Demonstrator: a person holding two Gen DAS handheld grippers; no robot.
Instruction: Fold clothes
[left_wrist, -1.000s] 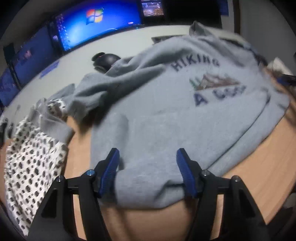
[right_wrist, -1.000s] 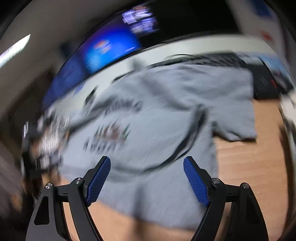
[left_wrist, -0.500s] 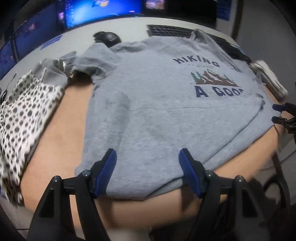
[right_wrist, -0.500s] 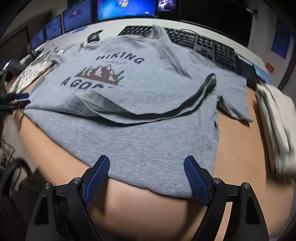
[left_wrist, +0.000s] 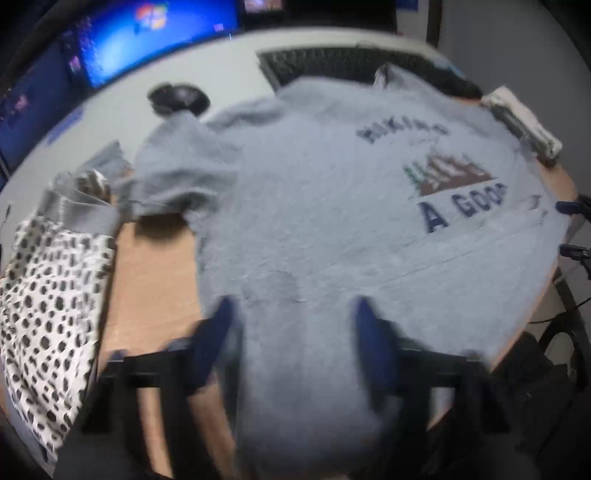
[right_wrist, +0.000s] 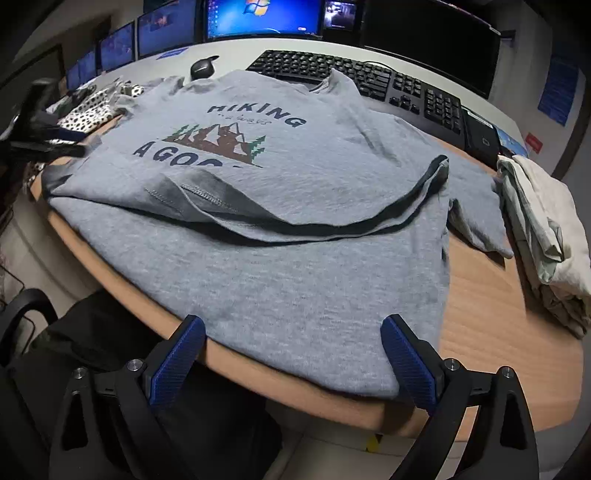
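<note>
Since half a second ago, both grippers sit closer over the grey T-shirt (right_wrist: 295, 266), which lies spread on the wooden table (right_wrist: 498, 317). Left gripper (left_wrist: 295, 332), angled down, is closing, the shirt's hem bunched between its blurred jaws. Right gripper (right_wrist: 291, 350), tilted down at the near hem, is opening wide, holding nothing.

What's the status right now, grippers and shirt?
Left gripper closing over hem of grey printed T-shirt. Right gripper opening, empty. Hem partly flipped; black keyboard under collar.
</note>
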